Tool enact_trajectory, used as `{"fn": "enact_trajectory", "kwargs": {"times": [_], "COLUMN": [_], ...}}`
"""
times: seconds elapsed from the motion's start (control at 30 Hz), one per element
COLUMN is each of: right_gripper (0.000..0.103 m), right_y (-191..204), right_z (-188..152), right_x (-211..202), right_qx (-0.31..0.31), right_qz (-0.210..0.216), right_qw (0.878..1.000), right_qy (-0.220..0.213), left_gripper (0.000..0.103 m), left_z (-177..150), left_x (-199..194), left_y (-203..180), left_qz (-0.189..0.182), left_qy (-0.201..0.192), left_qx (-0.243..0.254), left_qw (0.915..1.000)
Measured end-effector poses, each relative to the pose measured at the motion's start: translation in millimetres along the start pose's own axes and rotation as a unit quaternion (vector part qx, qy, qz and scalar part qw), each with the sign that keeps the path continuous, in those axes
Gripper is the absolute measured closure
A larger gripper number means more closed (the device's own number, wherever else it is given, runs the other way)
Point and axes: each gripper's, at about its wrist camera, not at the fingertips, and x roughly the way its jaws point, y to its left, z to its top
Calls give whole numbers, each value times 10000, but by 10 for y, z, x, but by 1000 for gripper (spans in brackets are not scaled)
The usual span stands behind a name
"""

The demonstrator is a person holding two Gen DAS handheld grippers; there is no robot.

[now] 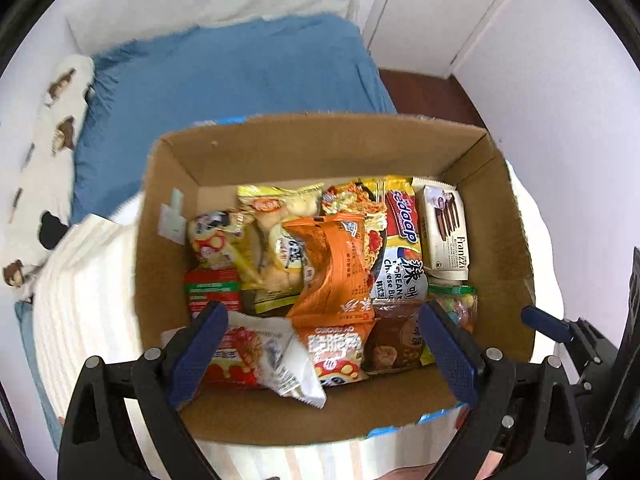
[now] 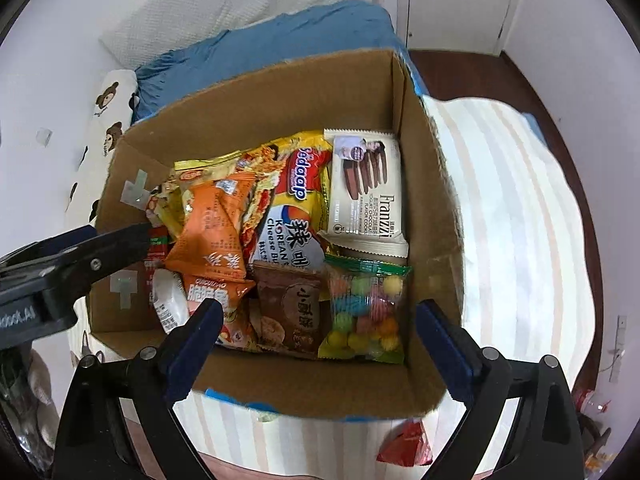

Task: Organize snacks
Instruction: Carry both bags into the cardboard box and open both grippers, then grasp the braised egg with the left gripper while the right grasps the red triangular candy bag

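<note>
Claws [image 2: 320,316] apart above Franzzi pack [image 2: 366,188]

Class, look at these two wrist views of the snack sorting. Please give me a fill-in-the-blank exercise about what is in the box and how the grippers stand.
1. The snacks lie inside a ____ box.
2. The white Franzzi cookie pack lies by the box's ____ wall in the right wrist view.
3. The clear bag of coloured candy balls has a ____ top strip.
4. Both the left gripper and the right gripper have their jaws ____, with nothing held.

Missing words: cardboard; right; green; open
</note>
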Motion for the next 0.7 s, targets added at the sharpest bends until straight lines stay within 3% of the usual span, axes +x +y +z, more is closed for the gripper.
{"fn": "enact_trajectory", "kwargs": {"times": [0.4, 0.7], "right_gripper": [4, 4], "right_y": [103, 196], "right_z": [-490, -942], "right_x": [-595, -1140], "right_qx": [-190, -308], "right_qz": [6, 30], "right_qw": [9973, 9905], "right_qy": [-702, -1338], "left_gripper": [5, 5], "left_z": [-607, -1159], "left_x": [-688, -1187], "left_y": [45, -54], "left_qz": [451, 702], "left_qy": [-1064, -1741], "left_qx": [28, 176], "left_qw": [9933, 9821]}}
